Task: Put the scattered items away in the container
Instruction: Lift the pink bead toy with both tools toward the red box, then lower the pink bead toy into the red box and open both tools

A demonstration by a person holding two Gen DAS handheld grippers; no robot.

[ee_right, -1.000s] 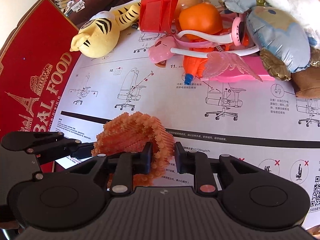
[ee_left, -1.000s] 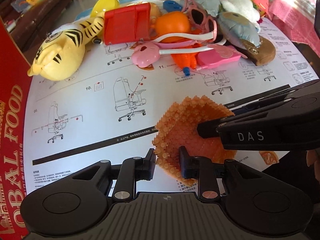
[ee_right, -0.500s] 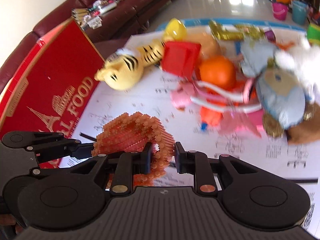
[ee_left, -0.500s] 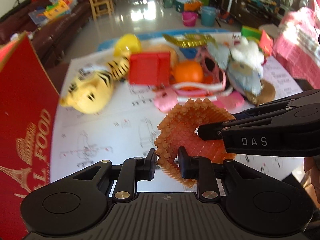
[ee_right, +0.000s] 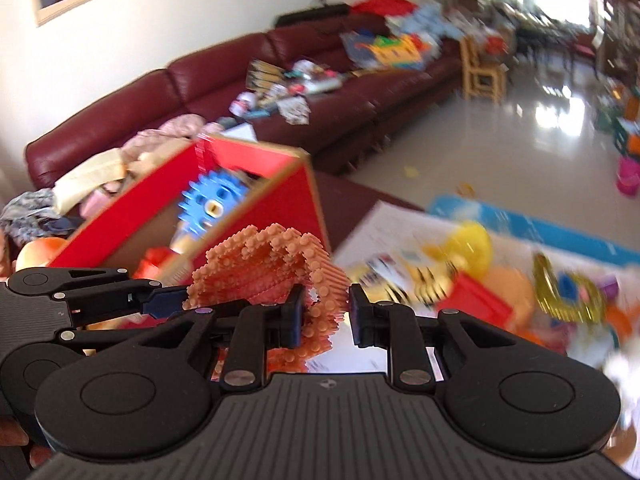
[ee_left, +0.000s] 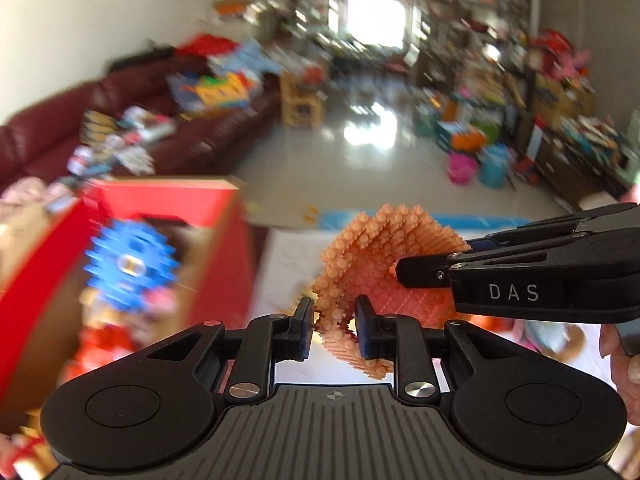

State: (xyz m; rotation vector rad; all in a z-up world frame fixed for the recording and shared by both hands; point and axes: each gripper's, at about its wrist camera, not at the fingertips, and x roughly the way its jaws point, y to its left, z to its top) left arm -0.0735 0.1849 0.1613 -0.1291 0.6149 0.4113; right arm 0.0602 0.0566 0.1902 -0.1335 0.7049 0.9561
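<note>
An orange studded mat (ee_left: pixel 372 248), folded into a loop, hangs in the air between both grippers. My left gripper (ee_left: pixel 334 320) is shut on its near edge, while the right gripper (ee_left: pixel 400 274) comes in from the right and grips its far side. In the right wrist view the right gripper (ee_right: pixel 324 316) is shut on the mat's (ee_right: pixel 260 264) studded edge, and the left gripper (ee_right: pixel 176 300) holds it from the left. The red cardboard box (ee_left: pixel 160 200) stands open to the left, level with the mat, with a blue gear toy (ee_left: pixel 130 264) inside.
In the right wrist view the red box (ee_right: pixel 288 200) with the blue gear (ee_right: pixel 212 204) sits behind the mat. A yellow tiger plush (ee_right: pixel 420 276), a red toy (ee_right: pixel 476 300) and a gold foil piece (ee_right: pixel 568 292) lie on the printed sheet at right. A maroon sofa (ee_right: pixel 320 80) is behind. A hand (ee_left: pixel 624 360) holds the right gripper.
Both grippers have lifted the orange mat off the printed sheet and swung left. The toy pile dropped out of the left view and the box's open top came into sight.
</note>
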